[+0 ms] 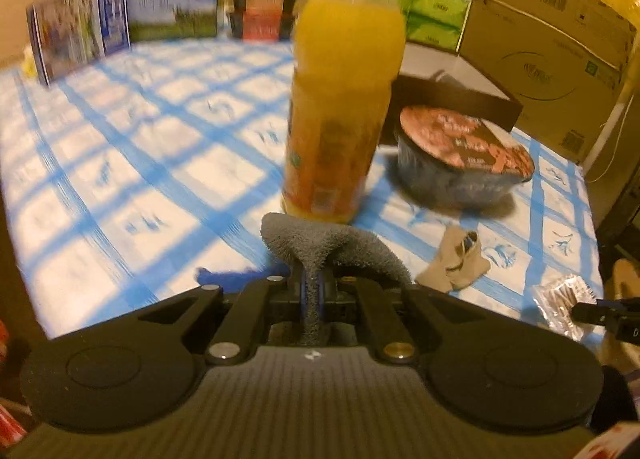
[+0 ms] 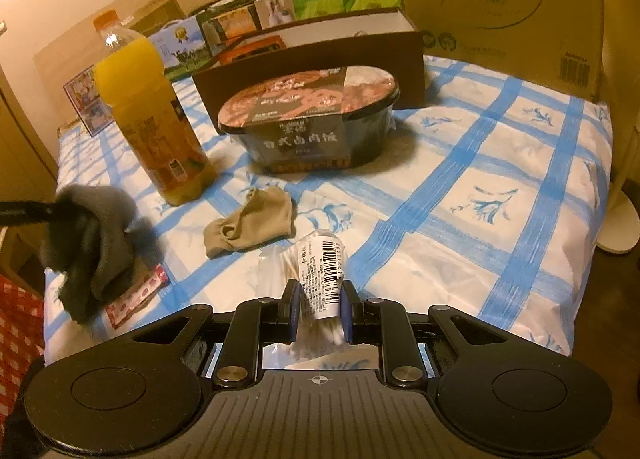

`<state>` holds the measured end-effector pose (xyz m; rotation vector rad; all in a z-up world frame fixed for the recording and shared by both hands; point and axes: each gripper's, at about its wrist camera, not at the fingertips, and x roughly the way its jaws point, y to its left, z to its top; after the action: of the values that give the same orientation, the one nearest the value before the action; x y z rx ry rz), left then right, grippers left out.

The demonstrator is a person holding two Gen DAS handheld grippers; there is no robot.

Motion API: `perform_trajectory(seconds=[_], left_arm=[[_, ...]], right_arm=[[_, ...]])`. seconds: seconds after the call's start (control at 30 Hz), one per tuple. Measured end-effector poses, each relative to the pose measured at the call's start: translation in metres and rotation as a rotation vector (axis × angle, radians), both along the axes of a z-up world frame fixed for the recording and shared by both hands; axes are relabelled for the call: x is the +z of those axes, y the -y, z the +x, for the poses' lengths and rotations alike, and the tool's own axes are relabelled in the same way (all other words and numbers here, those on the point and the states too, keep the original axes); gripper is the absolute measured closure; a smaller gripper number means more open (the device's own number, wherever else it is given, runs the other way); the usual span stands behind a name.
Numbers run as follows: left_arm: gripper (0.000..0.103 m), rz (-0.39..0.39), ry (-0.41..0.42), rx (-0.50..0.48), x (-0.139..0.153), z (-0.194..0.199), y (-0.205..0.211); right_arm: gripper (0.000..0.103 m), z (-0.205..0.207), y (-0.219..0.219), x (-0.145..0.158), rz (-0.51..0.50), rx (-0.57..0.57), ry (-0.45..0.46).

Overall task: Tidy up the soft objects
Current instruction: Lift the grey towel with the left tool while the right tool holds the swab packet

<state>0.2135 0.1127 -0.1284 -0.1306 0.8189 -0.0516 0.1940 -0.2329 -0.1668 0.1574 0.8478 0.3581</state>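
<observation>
Standing right ahead of the left tongs (image 1: pixel 312 291), a tall bottle (image 1: pixel 340 99) of orange drink blocks the way, with a round black bowl (image 1: pixel 464 155) to its right. Those tongs pinch a fuzzy grey sock (image 1: pixel 316 243). A tan sock (image 2: pixel 250 221) lies crumpled just ahead of the right tongs (image 2: pixel 320 311), which squeeze a clear swab bag (image 2: pixel 316 271). Everything sits on a surface (image 2: pixel 480 187) with a blue-checked cover, boxes (image 2: pixel 504 7) behind.

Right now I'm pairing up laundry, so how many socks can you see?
2. A grey sock hangs pinched in the left tongs; a beige sock lies on the checked cloth before the juice bottle. Others may be hidden.
</observation>
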Motion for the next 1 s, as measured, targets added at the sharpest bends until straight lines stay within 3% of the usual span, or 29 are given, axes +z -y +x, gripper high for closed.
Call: perform_trajectory(seconds=[0.17,0.3,0.37,0.53,0.7,0.9,1.0], left_arm=[[0.096,-0.049,-0.053,0.002,-0.027,0.007,-0.005],[0.085,-0.005,-0.086,0.015,-0.042,0.009,-0.008],[0.077,0.003,-0.090,0.028,-0.044,0.008,-0.011],[0.040,0.039,-0.086,0.072,-0.042,0.006,-0.020],[0.034,0.003,-0.121,0.089,-0.053,0.014,-0.023],[0.035,-0.074,-0.157,0.102,-0.064,0.028,-0.017],[0.038,-0.072,-0.167,0.105,-0.067,0.035,-0.012]], right_arm=[[0.082,0.007,-0.006,-0.007,-0.014,0.009,-0.019],[0.082,0.012,-0.009,-0.012,-0.021,0.014,-0.036],[0.082,0.014,-0.011,-0.013,-0.022,0.019,-0.042],[0.082,0.017,-0.015,-0.017,-0.024,0.027,-0.053],[0.082,0.018,-0.016,-0.020,-0.019,0.030,-0.067],[0.082,0.018,-0.015,-0.022,-0.027,0.016,-0.080],[0.082,0.019,-0.014,-0.022,-0.031,0.013,-0.080]])
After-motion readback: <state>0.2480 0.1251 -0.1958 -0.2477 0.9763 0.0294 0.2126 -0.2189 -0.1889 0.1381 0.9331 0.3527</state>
